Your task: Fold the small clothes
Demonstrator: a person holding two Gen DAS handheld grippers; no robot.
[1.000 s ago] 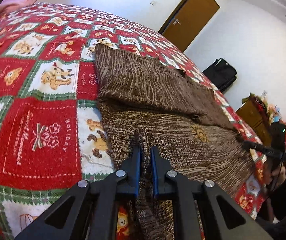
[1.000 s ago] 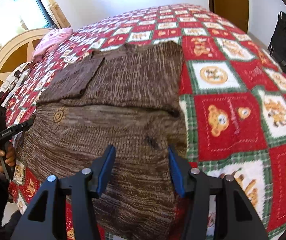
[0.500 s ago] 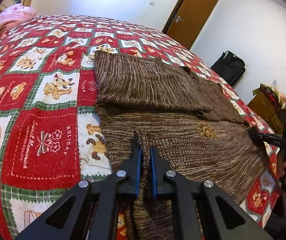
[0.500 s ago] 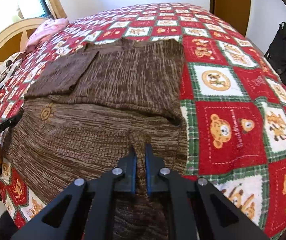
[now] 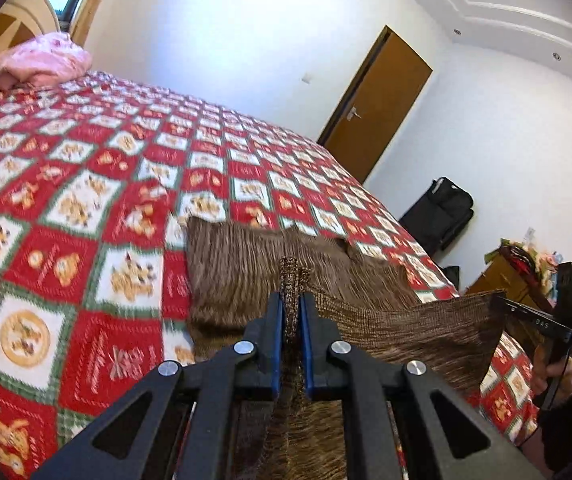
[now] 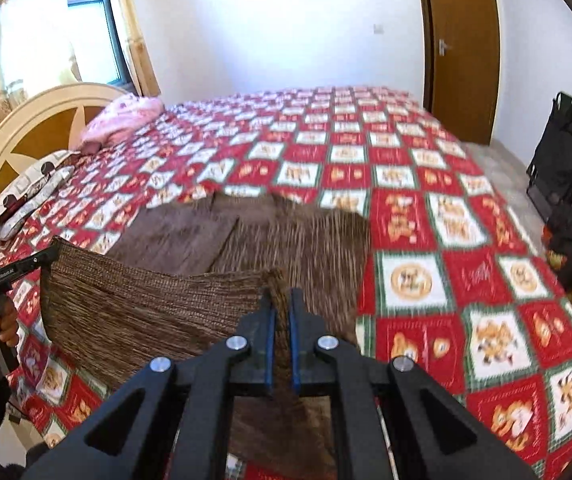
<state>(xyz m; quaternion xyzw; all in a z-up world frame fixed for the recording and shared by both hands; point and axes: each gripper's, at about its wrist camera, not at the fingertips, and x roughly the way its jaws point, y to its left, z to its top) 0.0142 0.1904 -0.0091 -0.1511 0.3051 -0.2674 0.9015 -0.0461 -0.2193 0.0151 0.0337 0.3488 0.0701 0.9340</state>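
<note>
Brown knit garment [image 5: 245,272] on red patchwork bedspread [image 5: 65,216], near edge lifted off bed, far part lying flat. Lifted hem stretched in air between both tongs. Left gripper [image 5: 292,308] clamped on one corner of hem, cloth bunched between blue pads. Right gripper [image 6: 279,308] pinched tight on other corner. Pink bundle [image 6: 121,120] at head of bed by headboard [image 6: 25,128]. Brown door [image 5: 378,104] beyond, black bag [image 6: 566,148] against wall.
</note>
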